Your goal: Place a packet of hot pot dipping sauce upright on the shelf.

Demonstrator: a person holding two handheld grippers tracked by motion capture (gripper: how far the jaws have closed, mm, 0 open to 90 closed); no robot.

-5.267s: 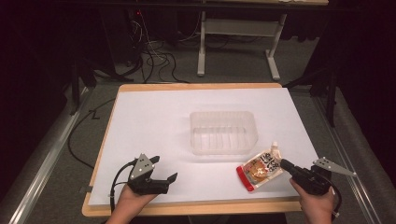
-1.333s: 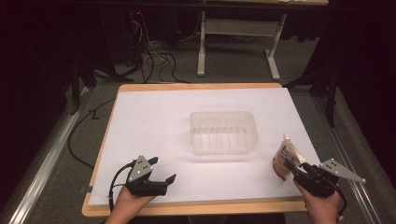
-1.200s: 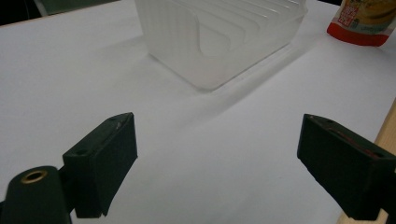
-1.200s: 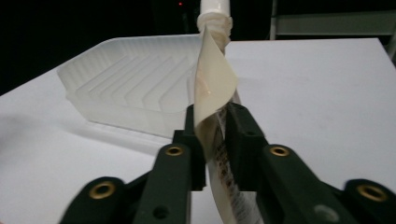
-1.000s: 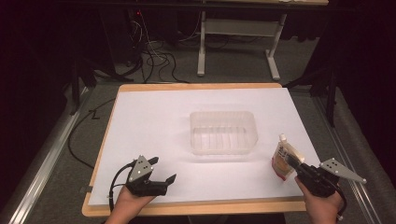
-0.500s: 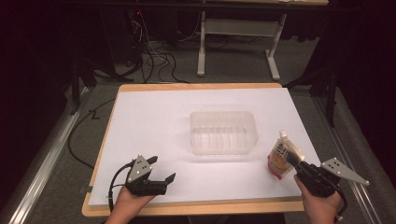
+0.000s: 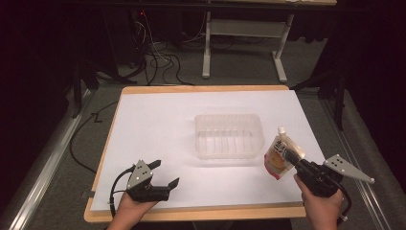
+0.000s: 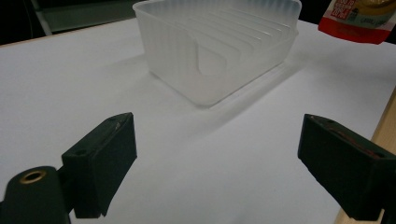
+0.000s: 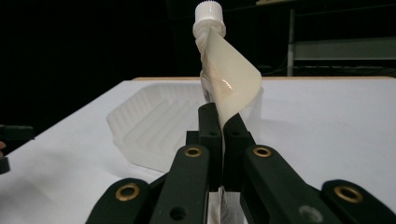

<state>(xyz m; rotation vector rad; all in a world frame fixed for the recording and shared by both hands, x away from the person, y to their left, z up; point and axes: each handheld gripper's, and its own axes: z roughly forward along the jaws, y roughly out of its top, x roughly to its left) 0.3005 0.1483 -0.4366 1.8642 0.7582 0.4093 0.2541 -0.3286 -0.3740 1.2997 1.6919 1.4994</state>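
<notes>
A spouted food pouch (image 7: 279,155) with a white cap hangs above the white table sheet, just right of the clear plastic tub (image 7: 229,135). My right gripper (image 7: 293,158) is shut on its side edge; in the right gripper view the pouch (image 9: 226,74) rises upright from the jaws, cap on top, with the tub (image 9: 156,123) behind it at left. My left gripper (image 7: 163,176) rests open near the front left edge, nothing between its jaws. In the left gripper view the tub (image 8: 219,44) sits ahead and the pouch's red bottom (image 8: 362,18) shows at top right.
The white sheet (image 7: 158,124) covers a wooden table top (image 7: 206,89). Beyond the far edge lie floor cables (image 7: 158,60) and a desk frame (image 7: 244,33). A metal rail (image 7: 43,158) runs along the left side.
Since five seconds ago the pouch has been lifted off the table and stood upright. Over the last second my right gripper carried it slightly left, toward the tub. The left gripper stayed still.
</notes>
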